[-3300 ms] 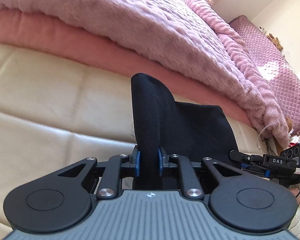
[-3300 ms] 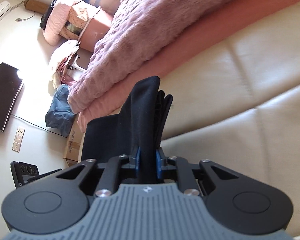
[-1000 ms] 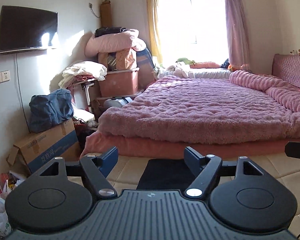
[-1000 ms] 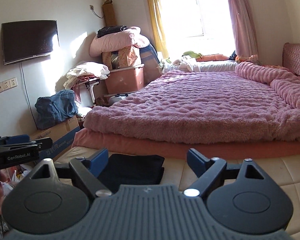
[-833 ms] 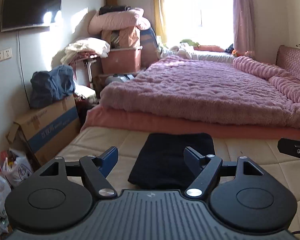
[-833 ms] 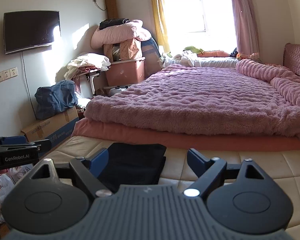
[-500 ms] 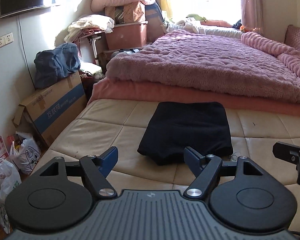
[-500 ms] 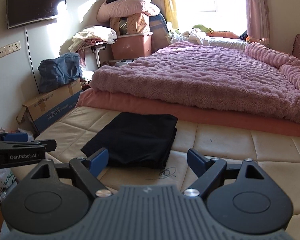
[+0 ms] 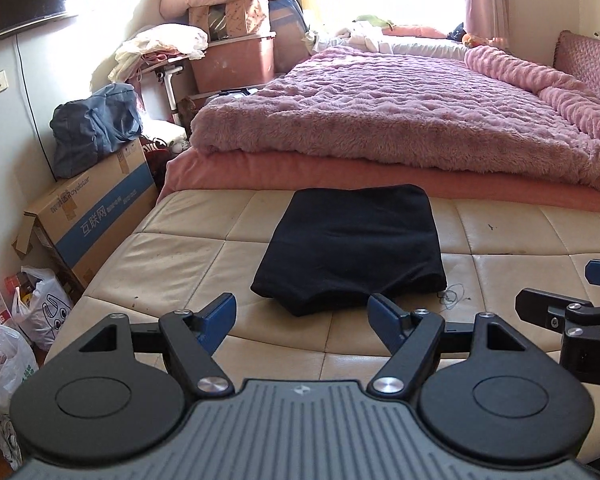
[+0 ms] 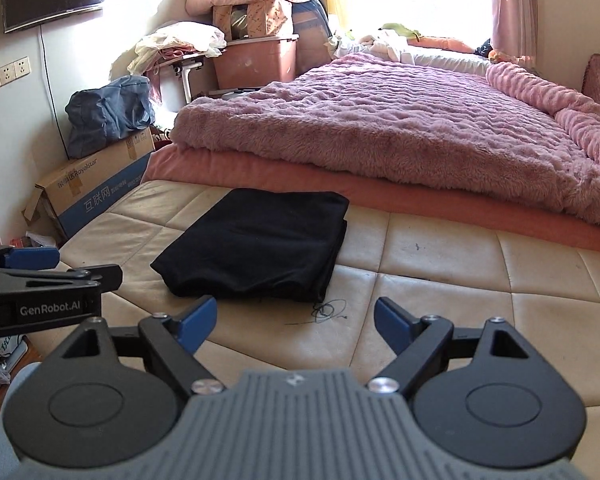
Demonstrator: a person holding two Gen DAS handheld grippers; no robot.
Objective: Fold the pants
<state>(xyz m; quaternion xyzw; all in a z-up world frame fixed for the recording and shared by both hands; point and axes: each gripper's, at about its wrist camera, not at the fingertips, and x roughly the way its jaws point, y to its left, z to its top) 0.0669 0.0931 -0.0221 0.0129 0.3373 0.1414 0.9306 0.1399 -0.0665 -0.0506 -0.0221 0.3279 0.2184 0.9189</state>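
Note:
The black pants (image 9: 354, 246) lie folded in a flat rectangle on the cream quilted mattress (image 9: 188, 256). They also show in the right wrist view (image 10: 260, 246), ahead and to the left. My left gripper (image 9: 302, 320) is open and empty, held back from the near edge of the pants. My right gripper (image 10: 296, 322) is open and empty, to the right of the pants and off them. The right gripper's fingers (image 9: 552, 310) show at the right edge of the left wrist view. The left gripper's fingers (image 10: 52, 276) show at the left edge of the right wrist view.
A bed with a fuzzy pink blanket (image 9: 380, 120) borders the mattress at the back. A cardboard box (image 9: 88, 224) with a blue bag (image 9: 94, 128) stands to the left. Plastic bags (image 9: 40, 312) lie on the floor. A tangle of dark thread (image 10: 328, 310) lies by the pants.
Both grippers held a raised fold of the pants 3.3 s ago; both are now open. Over the last second both views tilted down, bringing the folded pants into full view.

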